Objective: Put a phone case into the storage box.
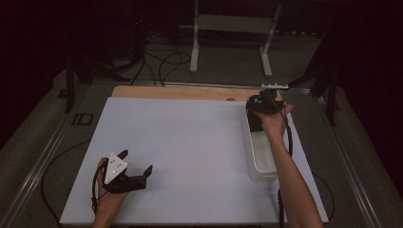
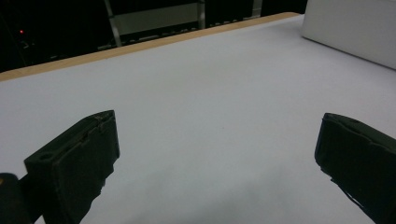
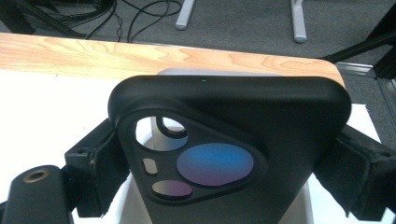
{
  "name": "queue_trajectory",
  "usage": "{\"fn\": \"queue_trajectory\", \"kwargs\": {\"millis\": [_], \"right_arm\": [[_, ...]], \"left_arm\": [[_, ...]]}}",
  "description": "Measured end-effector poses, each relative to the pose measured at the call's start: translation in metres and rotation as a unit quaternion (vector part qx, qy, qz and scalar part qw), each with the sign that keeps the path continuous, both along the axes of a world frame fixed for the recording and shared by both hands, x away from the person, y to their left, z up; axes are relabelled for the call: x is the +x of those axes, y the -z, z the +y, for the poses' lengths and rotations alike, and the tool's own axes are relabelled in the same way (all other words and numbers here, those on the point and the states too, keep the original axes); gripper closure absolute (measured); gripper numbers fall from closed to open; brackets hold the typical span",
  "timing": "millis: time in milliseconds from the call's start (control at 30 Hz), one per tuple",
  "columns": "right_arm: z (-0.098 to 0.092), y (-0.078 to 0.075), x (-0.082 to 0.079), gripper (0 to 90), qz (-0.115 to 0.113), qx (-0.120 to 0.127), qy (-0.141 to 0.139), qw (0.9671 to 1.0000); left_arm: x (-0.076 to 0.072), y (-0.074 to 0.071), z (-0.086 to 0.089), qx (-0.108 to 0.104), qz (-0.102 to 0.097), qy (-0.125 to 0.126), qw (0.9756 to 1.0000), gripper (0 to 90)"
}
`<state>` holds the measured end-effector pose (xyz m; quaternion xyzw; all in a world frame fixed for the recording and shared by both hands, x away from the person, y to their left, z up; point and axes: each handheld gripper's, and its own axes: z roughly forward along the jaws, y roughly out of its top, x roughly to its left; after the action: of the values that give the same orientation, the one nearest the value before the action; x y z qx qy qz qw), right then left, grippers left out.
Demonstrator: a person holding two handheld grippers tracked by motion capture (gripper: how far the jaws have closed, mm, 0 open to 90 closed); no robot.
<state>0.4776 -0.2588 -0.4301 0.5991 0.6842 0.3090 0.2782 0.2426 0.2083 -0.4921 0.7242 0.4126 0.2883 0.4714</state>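
Over the far end of the clear plastic bin (image 1: 260, 161), the right gripper (image 1: 260, 113) holds a black phone case (image 3: 229, 154).

At the table's (image 1: 190, 142) right side, its jaws are closed against the case's two edges, the camera cutout facing the right gripper view, the wooden table edge (image 3: 140, 56) just beyond. Near the front left, the left gripper (image 1: 138, 164) rests on the white surface with jaws spread wide and nothing between them.

Phone case (image 3: 233, 154) above bin (image 1: 260, 156), table's (image 1: 190, 142) right.
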Motion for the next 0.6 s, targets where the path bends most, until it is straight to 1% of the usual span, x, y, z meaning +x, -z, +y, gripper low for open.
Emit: {"fn": "queue_trajectory", "kwargs": {"millis": [133,200,267,333,400,533,600], "right_arm": [[-0.003,0.000,0.001,8.4,0.005,0.013,-0.007,0.9999],[-0.005,-0.002,0.001,7.9,0.002,0.022,-0.011,0.9997],[-0.007,-0.005,0.000,7.8,-0.007,0.027,-0.021,0.9994],[-0.008,-0.008,-0.002,7.8,-0.021,0.020,-0.025,0.9993],[-0.009,-0.011,-0.003,7.8,-0.030,0.023,-0.027,0.9989],[-0.011,-0.015,-0.006,7.9,-0.032,0.026,-0.026,0.9988],[-0.012,-0.016,-0.009,7.9,-0.033,0.035,-0.031,0.9984]], "left_arm": [[0.000,0.000,0.000,0.000,0.000,0.000,1.0000,0.1],[0.000,0.000,0.000,0.000,0.000,0.000,1.0000,0.1],[0.000,0.000,0.000,0.000,0.000,0.000,1.0000,0.1],[0.000,0.000,0.000,0.000,0.001,0.000,1.0000,0.1],[0.000,0.000,0.000,0.000,0.001,-0.001,1.0000,0.1],[0.000,0.000,0.000,-0.001,0.000,-0.001,1.0000,0.1],[0.000,0.000,0.001,-0.002,0.001,-0.001,1.0000,0.1]]}}
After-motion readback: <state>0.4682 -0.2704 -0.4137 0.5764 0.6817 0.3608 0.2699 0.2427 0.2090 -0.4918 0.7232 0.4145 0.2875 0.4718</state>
